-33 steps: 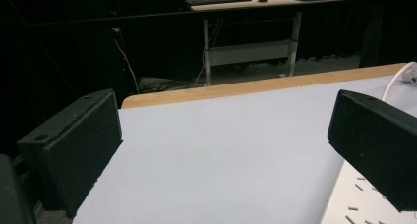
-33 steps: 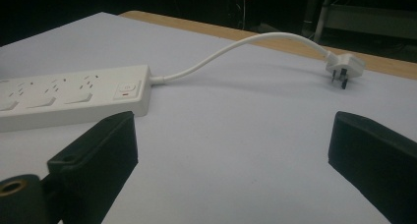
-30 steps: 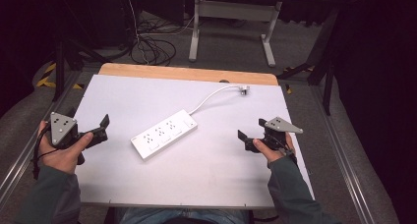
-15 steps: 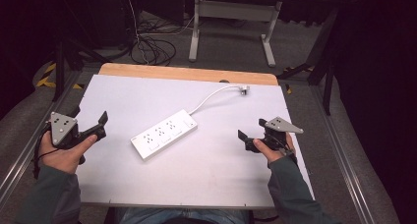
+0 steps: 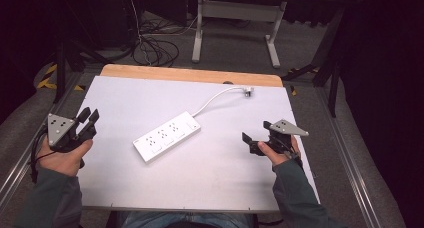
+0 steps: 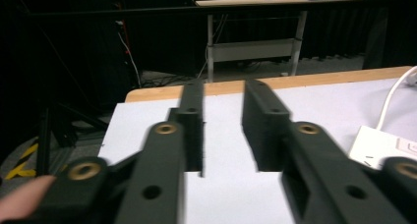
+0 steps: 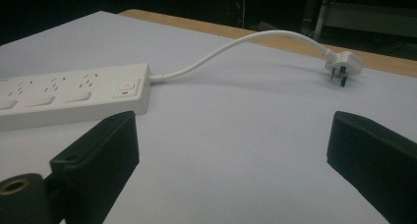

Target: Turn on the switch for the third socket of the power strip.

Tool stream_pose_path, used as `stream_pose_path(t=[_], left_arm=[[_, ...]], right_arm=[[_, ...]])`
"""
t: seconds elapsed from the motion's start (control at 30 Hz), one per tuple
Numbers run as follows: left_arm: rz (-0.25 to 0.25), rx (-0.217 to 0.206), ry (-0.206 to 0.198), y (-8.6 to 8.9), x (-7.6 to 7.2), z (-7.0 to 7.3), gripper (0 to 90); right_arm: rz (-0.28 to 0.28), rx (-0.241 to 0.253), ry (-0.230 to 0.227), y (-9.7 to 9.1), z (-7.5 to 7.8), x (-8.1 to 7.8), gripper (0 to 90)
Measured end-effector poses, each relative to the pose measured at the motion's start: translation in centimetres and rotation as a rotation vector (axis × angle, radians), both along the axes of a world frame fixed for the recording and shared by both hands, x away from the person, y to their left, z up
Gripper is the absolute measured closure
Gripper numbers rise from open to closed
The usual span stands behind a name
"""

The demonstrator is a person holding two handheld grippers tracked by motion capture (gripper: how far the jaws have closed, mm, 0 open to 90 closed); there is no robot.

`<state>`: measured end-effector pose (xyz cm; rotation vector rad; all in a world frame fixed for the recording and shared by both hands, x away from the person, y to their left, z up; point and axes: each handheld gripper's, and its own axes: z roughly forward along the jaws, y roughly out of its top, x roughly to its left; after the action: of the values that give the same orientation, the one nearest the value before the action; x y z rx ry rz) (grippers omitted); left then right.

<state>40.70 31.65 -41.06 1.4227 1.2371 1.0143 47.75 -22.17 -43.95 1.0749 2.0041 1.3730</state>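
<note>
The left gripper has its jaws a narrow gap apart, holding nothing; in the left gripper view bare white table shows between the two black fingers. The right gripper is spread much wider — in the right gripper view its two pads stand far apart at the picture's edges, with only table surface between them. Neither gripper touches anything on the table.

A white power strip lies near the middle of the table, set at a slant, well apart from both grippers. Its white cord curves away toward the far edge and ends in a plug lying on the surface. From the right gripper view the strip's switch end faces the camera, just beyond the left-hand pad.

Compared with a second ago, the left hand has turned: its jaws then pointed across toward the strip, and now point more toward the far side of the table. The right hand and its gripper, the strip and the cord lie as before.

The table is a white board on a wooden top, whose far strip stays uncovered. Beyond it — on a grey floor — are tangled black cables and the grey legs of a desk. Nothing lies between either gripper and the strip.
</note>
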Motion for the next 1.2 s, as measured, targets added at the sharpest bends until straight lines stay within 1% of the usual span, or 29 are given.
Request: stream_pose_path(t=[0.1, 0.23, 0.5, 0.53, 0.63, 0.73, 0.77, 0.83, 0.9, 1.2], left_arm=[[-0.002, -0.011, 0.003, 0.1, 0.0, 0.0, 83.2], [-0.007, -0.004, 0.012, 0.1, 0.1, 0.1, 89.8], [-0.057, 0.006, 0.024, -0.4, 0.3, 0.0, 90.0], [-0.071, 0.01, 0.03, -0.5, 0.3, 0.0, 90.0], [-0.082, 0.011, 0.031, -0.7, 0.4, 0.0, 90.0], [-0.111, 0.015, 0.035, -0.9, 0.5, 0.0, 90.0], [-0.111, 0.015, 0.035, -0.9, 0.5, 0.0, 90.0], [-0.126, 0.021, 0.044, -1.1, 0.6, 0.0, 90.0], [-0.145, 0.042, 0.054, -1.5, 0.9, -0.2, 90.0], [-0.186, 0.059, 0.059, -2.3, 1.5, -0.3, 90.0]], right_arm=[[-0.001, 0.001, 0.0, 0.0, 0.0, 0.0, 6.2], [0.002, 0.0, 0.001, 0.0, 0.0, 0.0, 6.3], [0.002, 0.002, 0.002, 0.0, 0.0, 0.0, 6.3], [0.003, 0.004, 0.0, 0.0, 0.0, -0.1, 6.3], [0.001, 0.002, 0.003, -0.1, 0.0, 0.0, 6.3], [0.004, 0.003, -0.002, 0.0, 0.0, -0.1, 6.4], [0.003, 0.003, 0.0, 0.0, 0.0, -0.1, 6.4], [0.003, -0.001, 0.001, -0.1, 0.0, -0.1, 6.5], [0.001, 0.0, 0.006, -0.1, 0.0, -0.1, 6.5], [-0.003, 0.001, 0.008, -0.1, -0.1, -0.2, 6.6]])
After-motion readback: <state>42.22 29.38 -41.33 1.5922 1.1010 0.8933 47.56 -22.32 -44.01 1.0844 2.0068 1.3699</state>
